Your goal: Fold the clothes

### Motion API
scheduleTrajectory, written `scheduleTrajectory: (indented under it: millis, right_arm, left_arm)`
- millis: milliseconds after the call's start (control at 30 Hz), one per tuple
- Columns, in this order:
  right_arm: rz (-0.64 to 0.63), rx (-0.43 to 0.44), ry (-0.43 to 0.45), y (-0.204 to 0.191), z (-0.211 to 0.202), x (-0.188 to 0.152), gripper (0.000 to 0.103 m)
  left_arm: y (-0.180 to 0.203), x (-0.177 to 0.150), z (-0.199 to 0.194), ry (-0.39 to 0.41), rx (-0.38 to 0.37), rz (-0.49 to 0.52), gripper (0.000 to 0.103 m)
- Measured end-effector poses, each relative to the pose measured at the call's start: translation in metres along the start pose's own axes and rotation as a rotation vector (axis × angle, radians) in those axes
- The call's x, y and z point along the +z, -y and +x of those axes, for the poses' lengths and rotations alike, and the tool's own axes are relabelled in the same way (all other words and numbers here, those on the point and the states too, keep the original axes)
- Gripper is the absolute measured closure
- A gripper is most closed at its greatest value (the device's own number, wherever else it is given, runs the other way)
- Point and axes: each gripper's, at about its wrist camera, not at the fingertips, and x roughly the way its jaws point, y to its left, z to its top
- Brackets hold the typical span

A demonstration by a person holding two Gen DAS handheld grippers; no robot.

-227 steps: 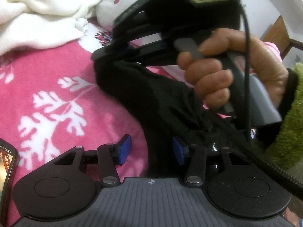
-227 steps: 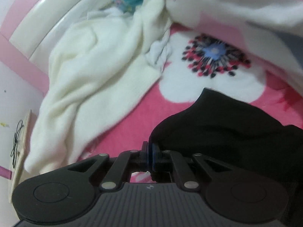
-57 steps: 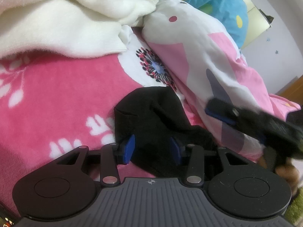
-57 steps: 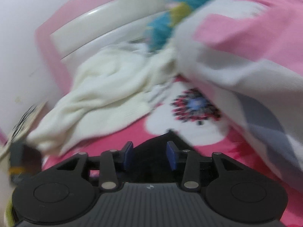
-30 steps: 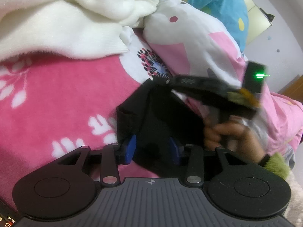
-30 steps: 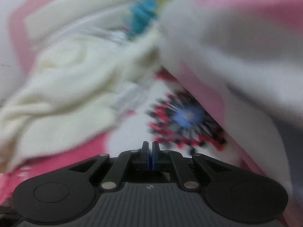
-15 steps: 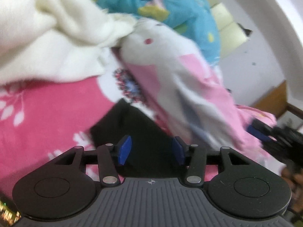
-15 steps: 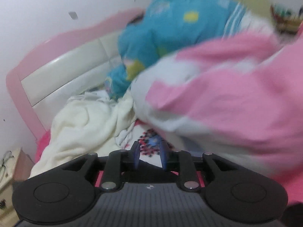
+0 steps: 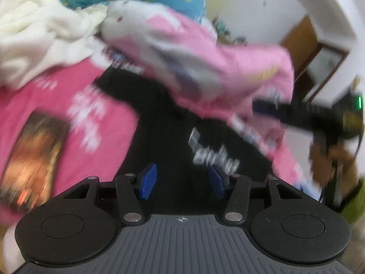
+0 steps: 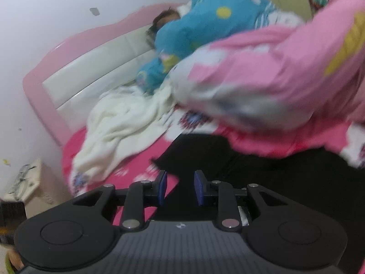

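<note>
Garment [image 9: 173, 123], black, lies flat on the pink bedspread [image 9: 41, 96], partly under a pink quilt [image 9: 219, 68]. Left gripper [image 9: 180, 181] and right gripper [image 10: 179, 188] hover over it, both spread apart, empty.

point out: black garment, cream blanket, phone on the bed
black garment [image 9: 173, 137], left wrist view, bare middle of the cloth.
cream blanket [image 10: 123, 125], right wrist view, its crumpled middle.
phone [image 9: 34, 157], left wrist view, blurred lit screen.

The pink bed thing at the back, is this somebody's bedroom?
Most likely a bedroom, yes. There is a pink padded headboard against the wall, a pink flowered bedspread with a black garment on it, and a small bedside cabinet next to the bed.
</note>
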Motion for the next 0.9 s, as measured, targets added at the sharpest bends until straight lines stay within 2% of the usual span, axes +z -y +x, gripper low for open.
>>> scheduleTrajectory:
  millis: [133,233,400,500,667,800,867,900]
  right_arm:
    - [0.034,0.029,-0.051,-0.012,0.007,-0.036,0.073]
    - [0.067,0.087,-0.087,-0.022,0.006,-0.068,0.073]
    - [0.011,0.108,-0.133,-0.048,-0.008,-0.125,0.073]
    - [-0.026,0.096,-0.148,-0.059,-0.016,-0.154,0.073]
    - [0.048,0.121,-0.142,-0.062,-0.021,-0.177,0.073]
    - [0.09,0.131,-0.125,-0.065,-0.027,-0.189,0.073]
    - [0.099,0.132,-0.115,-0.066,-0.03,-0.192,0.073]
    - [0.107,0.132,-0.113,-0.065,-0.03,-0.193,0.073]
  left_arm:
    - [-0.009,-0.033,-0.017,-0.019,0.101,0.04,0.052]
    - [-0.016,-0.057,-0.029,-0.033,0.177,0.07,0.052]
    - [-0.028,-0.094,-0.047,-0.057,0.285,0.116,0.052]
    - [-0.038,-0.094,-0.04,-0.073,0.252,0.12,0.052]
    - [-0.055,-0.094,-0.028,-0.101,0.197,0.126,0.052]
    - [-0.064,-0.092,-0.02,-0.138,0.181,0.102,0.054]
    - [-0.063,-0.092,-0.019,-0.152,0.175,0.111,0.067]
    - [-0.063,-0.093,-0.019,-0.157,0.175,0.114,0.067]
